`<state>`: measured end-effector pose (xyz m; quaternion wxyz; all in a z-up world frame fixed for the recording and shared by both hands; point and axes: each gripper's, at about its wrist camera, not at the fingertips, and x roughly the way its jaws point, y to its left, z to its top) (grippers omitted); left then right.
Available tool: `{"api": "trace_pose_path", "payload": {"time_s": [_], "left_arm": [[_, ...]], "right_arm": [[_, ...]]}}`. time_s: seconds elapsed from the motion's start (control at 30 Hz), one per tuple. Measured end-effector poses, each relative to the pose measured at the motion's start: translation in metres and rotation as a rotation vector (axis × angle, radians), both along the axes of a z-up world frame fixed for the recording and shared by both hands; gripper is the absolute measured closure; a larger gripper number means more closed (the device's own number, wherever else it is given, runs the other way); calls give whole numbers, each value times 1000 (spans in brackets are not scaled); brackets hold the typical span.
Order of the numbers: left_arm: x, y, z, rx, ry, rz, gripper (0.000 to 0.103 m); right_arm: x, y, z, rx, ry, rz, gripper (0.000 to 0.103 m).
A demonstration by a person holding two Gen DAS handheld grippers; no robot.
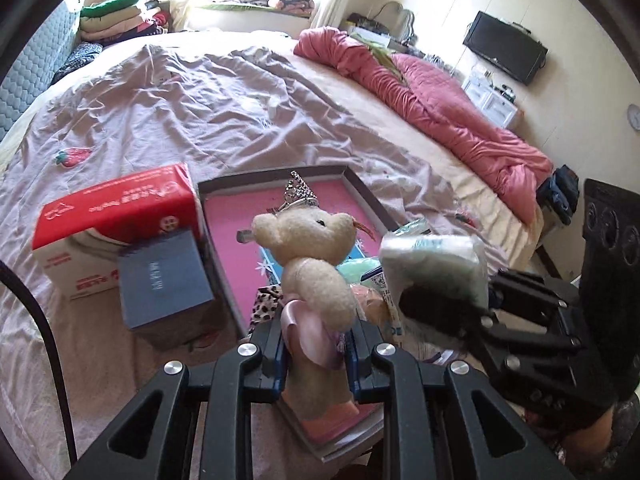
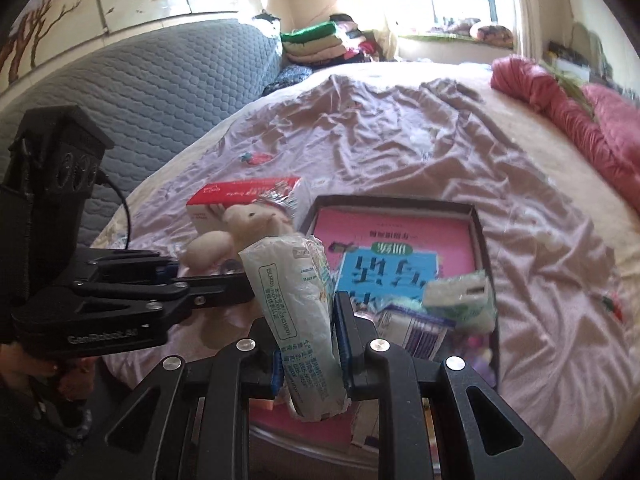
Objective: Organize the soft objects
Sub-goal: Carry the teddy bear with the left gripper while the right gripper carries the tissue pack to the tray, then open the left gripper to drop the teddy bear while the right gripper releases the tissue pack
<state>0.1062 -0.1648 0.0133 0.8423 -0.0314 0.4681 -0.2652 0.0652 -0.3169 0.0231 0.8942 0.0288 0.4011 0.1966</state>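
Note:
My left gripper (image 1: 316,344) is shut on a cream teddy bear (image 1: 308,256) in a pink satin dress with a silver crown, held over the near end of a shallow box (image 1: 360,184) with a pink bottom. My right gripper (image 2: 306,336) is shut on a white plastic tissue pack (image 2: 296,312) with green print, held upright above the same box (image 2: 480,232). The pack also shows in the left wrist view (image 1: 432,260), and the bear in the right wrist view (image 2: 240,228). A green-and-white pack (image 2: 460,300) and other small soft items lie in the box.
A red-and-white tissue box (image 1: 116,216) and a grey-blue box (image 1: 164,276) stand left of the shallow box on the wrinkled lilac bedsheet (image 1: 200,100). A pink quilt (image 1: 440,96) lies along the bed's right side. Folded clothes (image 1: 120,16) are stacked at the headboard.

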Motion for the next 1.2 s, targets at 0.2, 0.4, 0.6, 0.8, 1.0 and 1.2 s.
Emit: {"api": "trace_pose_path", "payload": {"time_s": [0.2,0.4,0.6,0.8,1.0,1.2], "left_arm": [[6,-11,-11,38,14,5,80],[11,-20,-21,81,15,5,79],[13,-26,-35,107,41,-8,78],[16,-25,-43,93,63,-8,77],[19,-21,-42,64,72,-1,76],[19,-18,-40,49,74,-1,68]], "right_arm": [[-1,-2,-17,69,79,11,81],[4,-10,-37,144,163,-10,79],[8,-8,-53,136,209,-12,79],[8,-13,-57,152,219,-22,75],[7,-18,-46,144,183,-39,67],[4,-14,-32,77,145,-52,57]]}}
